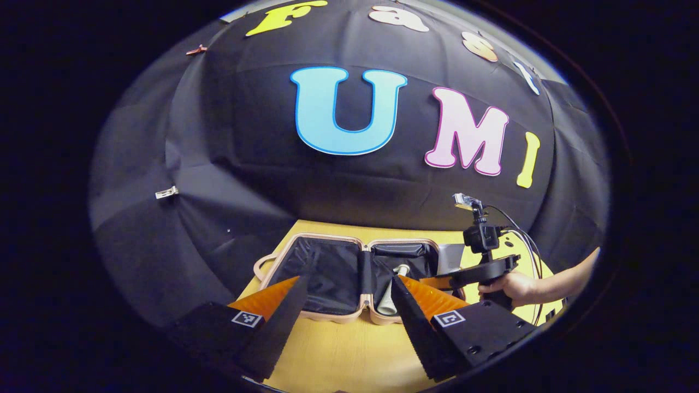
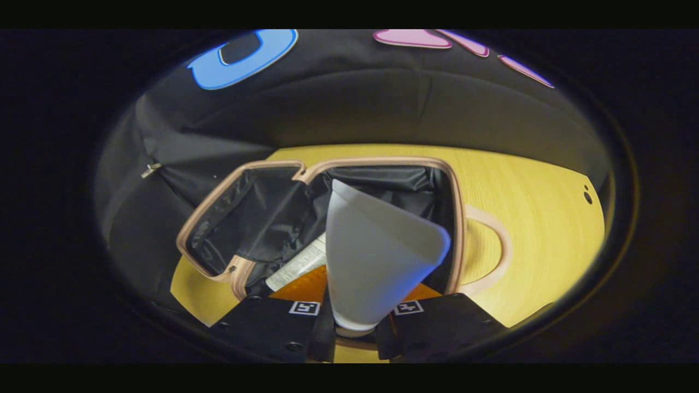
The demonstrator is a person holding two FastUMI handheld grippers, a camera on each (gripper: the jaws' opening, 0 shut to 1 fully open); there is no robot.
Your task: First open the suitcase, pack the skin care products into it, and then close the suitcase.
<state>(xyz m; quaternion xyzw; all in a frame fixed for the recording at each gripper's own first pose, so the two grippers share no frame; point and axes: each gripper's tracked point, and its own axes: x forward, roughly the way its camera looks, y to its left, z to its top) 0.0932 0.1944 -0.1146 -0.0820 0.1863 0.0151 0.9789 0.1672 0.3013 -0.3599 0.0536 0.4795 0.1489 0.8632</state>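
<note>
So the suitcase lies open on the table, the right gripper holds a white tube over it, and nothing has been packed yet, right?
Not quite: a tube already lies inside the suitcase, the packed tube in the right gripper view, beneath the held white tube. The rest holds.

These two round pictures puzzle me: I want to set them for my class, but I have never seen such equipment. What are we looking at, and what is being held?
No robot is here: a person holds a two-finger grasping tool in each hand, and a camera rides on each.

The left gripper view looks along the left tool, whose fingers stand apart with nothing between them. Beyond lies an open suitcase on a yellow wooden table. At the right, a hand holds the right tool.

The right gripper view looks along the right tool. It grips a pale tube over the suitcase's right half. Another tube already lies inside.
</note>
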